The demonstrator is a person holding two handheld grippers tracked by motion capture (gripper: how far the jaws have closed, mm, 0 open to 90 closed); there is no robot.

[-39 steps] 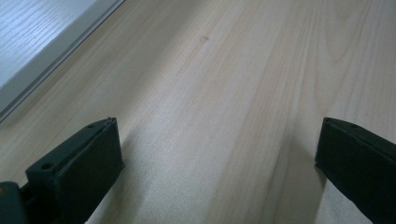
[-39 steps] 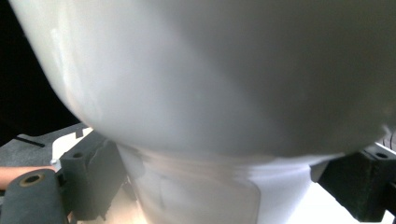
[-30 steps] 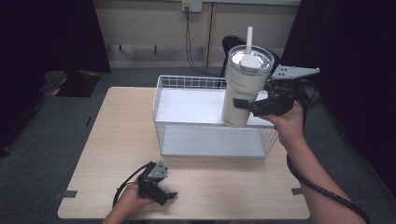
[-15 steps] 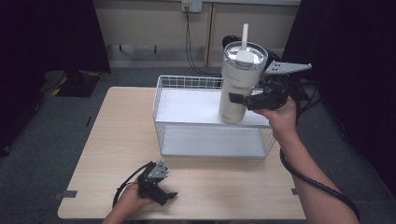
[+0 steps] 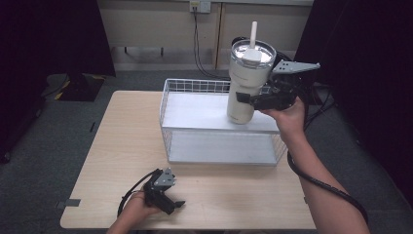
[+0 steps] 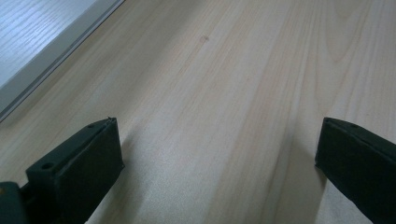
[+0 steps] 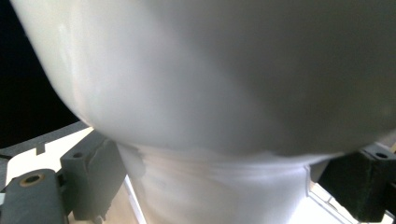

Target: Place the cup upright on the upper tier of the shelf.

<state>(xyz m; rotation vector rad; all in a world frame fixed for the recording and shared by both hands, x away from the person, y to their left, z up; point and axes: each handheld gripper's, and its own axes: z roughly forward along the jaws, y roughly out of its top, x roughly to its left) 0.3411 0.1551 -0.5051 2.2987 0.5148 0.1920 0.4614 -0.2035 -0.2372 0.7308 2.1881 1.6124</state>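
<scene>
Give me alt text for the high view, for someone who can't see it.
The right gripper holds a cream tumbler with a straw upright above a white wire basket on a wooden table. The left gripper rests near the table's front edge.

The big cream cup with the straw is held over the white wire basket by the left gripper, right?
Not quite. The right gripper holds the cream tumbler with the straw over the white wire basket, as the high view shows. The left gripper rests open on the wooden table.
</scene>
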